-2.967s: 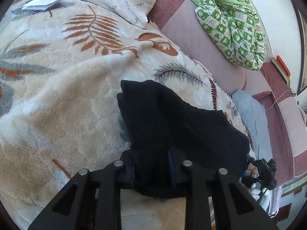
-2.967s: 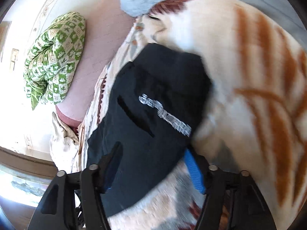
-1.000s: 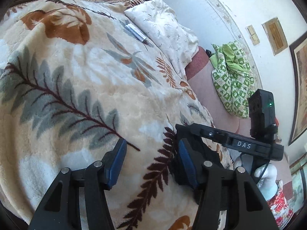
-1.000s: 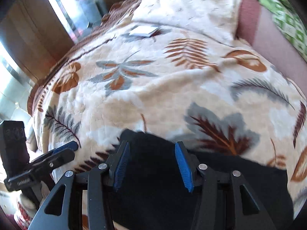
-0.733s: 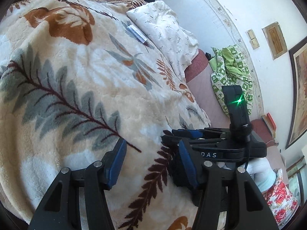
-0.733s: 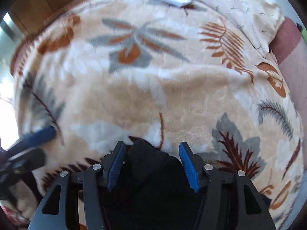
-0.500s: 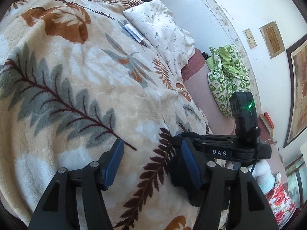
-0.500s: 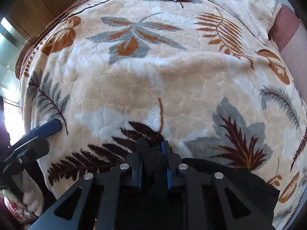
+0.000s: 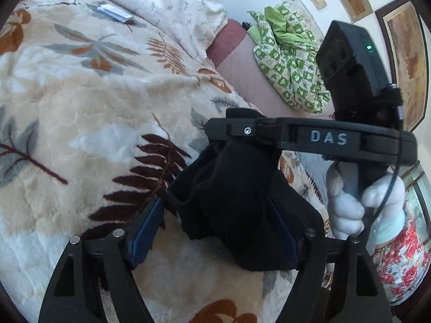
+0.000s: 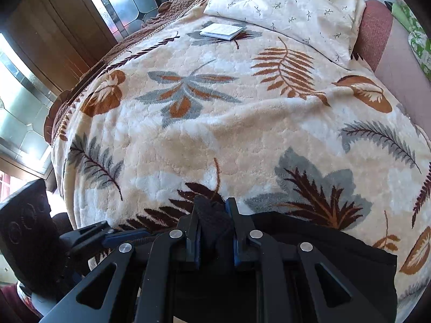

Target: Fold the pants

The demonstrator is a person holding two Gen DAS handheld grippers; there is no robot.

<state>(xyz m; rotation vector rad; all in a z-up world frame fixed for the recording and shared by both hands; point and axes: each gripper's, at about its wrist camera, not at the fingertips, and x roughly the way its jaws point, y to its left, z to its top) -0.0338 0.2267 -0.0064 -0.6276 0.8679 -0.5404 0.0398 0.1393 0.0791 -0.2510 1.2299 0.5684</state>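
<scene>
The black pants (image 9: 237, 210) lie bunched at the near edge of the leaf-print blanket (image 9: 89, 113). My right gripper (image 10: 212, 215) is shut on a raised corner of the pants (image 10: 323, 253); it also shows in the left wrist view (image 9: 237, 126), pinching the fabric from above and lifting it. My left gripper (image 9: 215, 220) is open, its jaws wide on either side of the hanging pants, with the blue pads (image 9: 145, 231) not pressing the cloth. The left gripper shows at the lower left of the right wrist view (image 10: 107, 235).
A cream pillow (image 10: 285, 2) and a small white booklet (image 10: 222, 31) lie at the far end of the bed. A green checked quilt (image 9: 291, 62) is heaped on the pink headboard (image 9: 250, 86). Wooden doors with glass (image 10: 80, 27) stand to the left.
My right gripper has shut on a corner of the pants and lifted it. The left gripper has moved in so the pants now hang between its open jaws.
</scene>
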